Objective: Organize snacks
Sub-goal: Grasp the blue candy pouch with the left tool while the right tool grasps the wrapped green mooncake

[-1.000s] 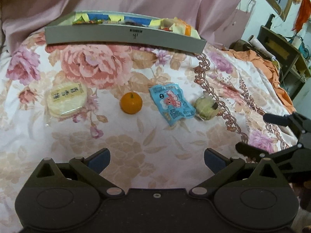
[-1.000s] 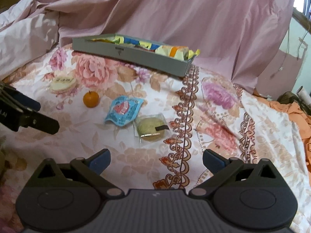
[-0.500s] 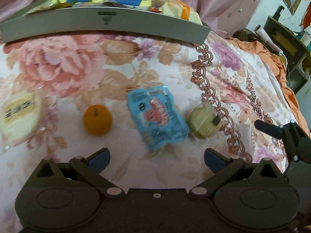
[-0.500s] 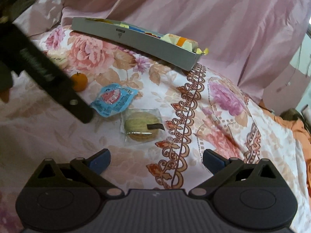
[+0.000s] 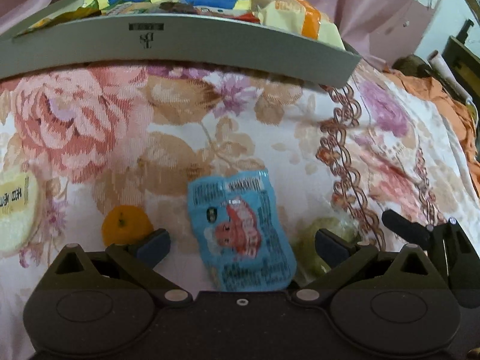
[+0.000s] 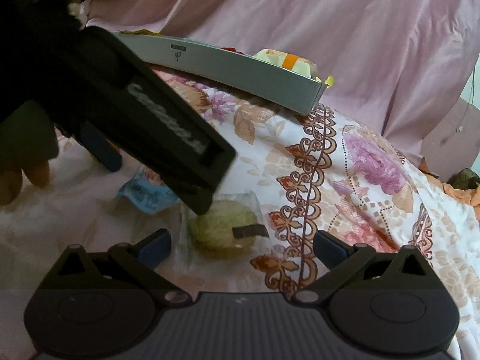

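Blue snack packet (image 5: 243,234) lies on the floral bedspread (image 5: 90,126) between the spread-apart fingers of the left gripper (image 5: 241,244); only this view shows one orange (image 5: 124,228). Right gripper (image 6: 241,244), fingers also apart, frames one wrapped green pastry (image 6: 223,229); one grey tray (image 6: 240,73) beyond.

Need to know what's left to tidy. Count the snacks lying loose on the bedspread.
4: round cake at far left, orange, blue packet between the left jaws, green pastry at right. The grippers may hide others.
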Motion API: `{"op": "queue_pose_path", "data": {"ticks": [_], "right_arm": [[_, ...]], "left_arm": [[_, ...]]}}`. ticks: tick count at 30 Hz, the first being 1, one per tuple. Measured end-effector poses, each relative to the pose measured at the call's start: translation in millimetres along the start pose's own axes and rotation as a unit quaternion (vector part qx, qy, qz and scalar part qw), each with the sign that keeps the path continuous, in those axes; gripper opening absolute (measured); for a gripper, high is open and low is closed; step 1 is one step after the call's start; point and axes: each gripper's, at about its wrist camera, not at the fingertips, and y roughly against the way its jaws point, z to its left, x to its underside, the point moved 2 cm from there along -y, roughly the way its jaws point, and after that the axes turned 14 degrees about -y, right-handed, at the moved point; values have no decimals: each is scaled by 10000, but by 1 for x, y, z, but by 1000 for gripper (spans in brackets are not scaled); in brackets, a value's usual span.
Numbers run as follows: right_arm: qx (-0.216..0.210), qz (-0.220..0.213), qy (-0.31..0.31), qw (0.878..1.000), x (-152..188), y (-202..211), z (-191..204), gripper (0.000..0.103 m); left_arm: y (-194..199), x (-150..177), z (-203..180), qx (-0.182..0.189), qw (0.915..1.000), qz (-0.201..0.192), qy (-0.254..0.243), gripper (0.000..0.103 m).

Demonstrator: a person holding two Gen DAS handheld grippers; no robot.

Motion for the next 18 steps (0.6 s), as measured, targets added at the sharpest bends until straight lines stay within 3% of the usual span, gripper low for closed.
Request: {"op": "queue_pose_path", "data": {"ticks": [4, 11, 18], "right_arm": [[0, -76, -50, 10000, -1, -5, -2, 101], [-258, 13, -192, 9995, -3, -7, -3, 79], [-191, 205, -20, 9996, -5, -6, 3, 75]], "left_arm": [[-3, -3, 2, -115, 9999, -52, 93, 100], [-4, -1, 7, -322, 9991, -138, 234, 89], [-9, 5, -2, -611, 9977, -212, -203, 84]]}}
